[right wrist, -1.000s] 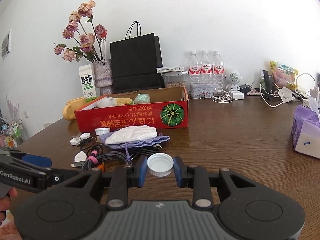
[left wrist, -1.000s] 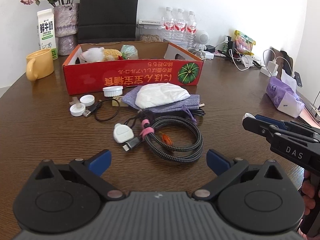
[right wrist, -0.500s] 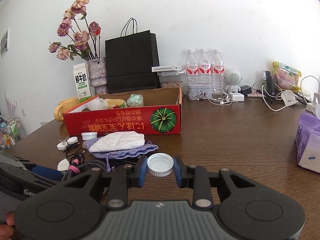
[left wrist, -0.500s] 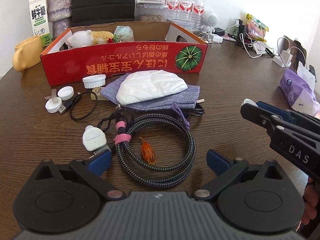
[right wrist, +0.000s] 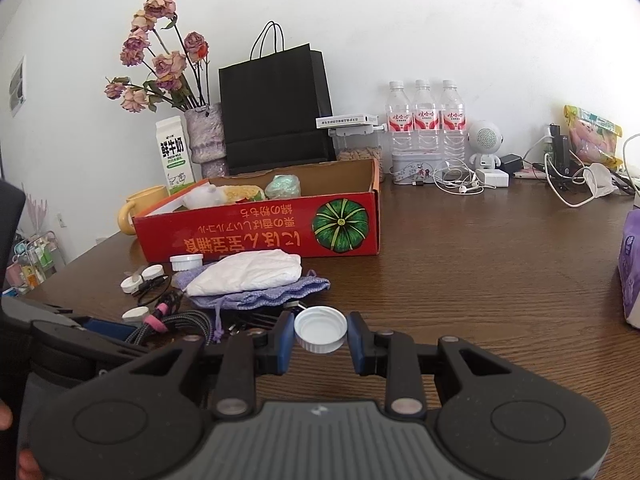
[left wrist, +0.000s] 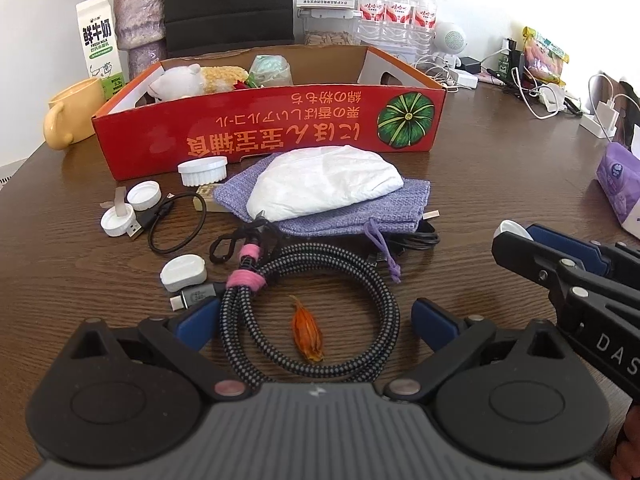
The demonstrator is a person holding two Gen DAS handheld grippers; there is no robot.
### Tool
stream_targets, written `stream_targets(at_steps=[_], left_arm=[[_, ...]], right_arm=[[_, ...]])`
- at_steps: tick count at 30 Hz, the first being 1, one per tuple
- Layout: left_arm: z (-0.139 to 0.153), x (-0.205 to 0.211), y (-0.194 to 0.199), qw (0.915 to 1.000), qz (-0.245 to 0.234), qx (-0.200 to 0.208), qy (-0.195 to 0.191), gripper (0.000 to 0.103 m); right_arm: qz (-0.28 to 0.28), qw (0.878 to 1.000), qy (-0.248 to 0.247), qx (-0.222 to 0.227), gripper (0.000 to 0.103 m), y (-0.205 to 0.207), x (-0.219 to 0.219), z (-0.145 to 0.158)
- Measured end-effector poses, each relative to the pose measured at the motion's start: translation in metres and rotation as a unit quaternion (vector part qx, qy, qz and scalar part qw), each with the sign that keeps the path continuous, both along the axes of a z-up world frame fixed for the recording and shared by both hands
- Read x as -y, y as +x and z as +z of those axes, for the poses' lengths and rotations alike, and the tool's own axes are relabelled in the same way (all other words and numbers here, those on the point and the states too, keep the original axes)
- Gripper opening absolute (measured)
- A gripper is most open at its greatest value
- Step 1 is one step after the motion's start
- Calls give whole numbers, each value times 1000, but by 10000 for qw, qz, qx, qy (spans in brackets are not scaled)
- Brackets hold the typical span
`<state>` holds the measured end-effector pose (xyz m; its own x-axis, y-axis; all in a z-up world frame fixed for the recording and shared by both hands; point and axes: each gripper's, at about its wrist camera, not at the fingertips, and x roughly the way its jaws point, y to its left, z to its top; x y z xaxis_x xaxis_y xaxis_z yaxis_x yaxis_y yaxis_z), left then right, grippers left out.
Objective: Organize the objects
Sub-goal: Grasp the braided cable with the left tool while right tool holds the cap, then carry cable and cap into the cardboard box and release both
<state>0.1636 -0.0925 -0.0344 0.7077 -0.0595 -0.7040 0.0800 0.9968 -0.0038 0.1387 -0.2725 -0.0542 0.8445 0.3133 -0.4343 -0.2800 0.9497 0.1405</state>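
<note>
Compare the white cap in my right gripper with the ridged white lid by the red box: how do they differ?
The white cap is clamped in the right gripper, off the table; the ridged lid rests on the table by the red box. The cap shows its hollow side; the lid lies closed side up. Both are round and white.

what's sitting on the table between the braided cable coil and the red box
In the left wrist view, a purple drawstring pouch with a folded white cloth on it lies between braided cable coil and red box.

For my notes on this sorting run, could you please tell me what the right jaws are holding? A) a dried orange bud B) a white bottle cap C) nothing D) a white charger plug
B: in the right wrist view a white bottle cap sits pinched between the blue pads of the right gripper.
</note>
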Motion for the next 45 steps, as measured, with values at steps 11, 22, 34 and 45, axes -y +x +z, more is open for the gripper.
stream_targets(at_steps=[11, 22, 34, 45], left_arm=[[9, -9, -12, 9996, -71, 251, -119, 91], [47, -27, -19, 9950, -162, 929, -326, 91], [87, -64, 26, 9854, 164, 1631, -469, 91], [98, -75, 91, 9802, 229, 1899, -514, 91]], right_arm=[[6, 10000, 10, 32, 27, -2, -1, 0], [129, 9993, -151, 327, 27, -2, -15, 25], [241, 9957, -419, 796, 27, 43, -51, 66], [297, 9922, -729, 962, 27, 125, -88, 83]])
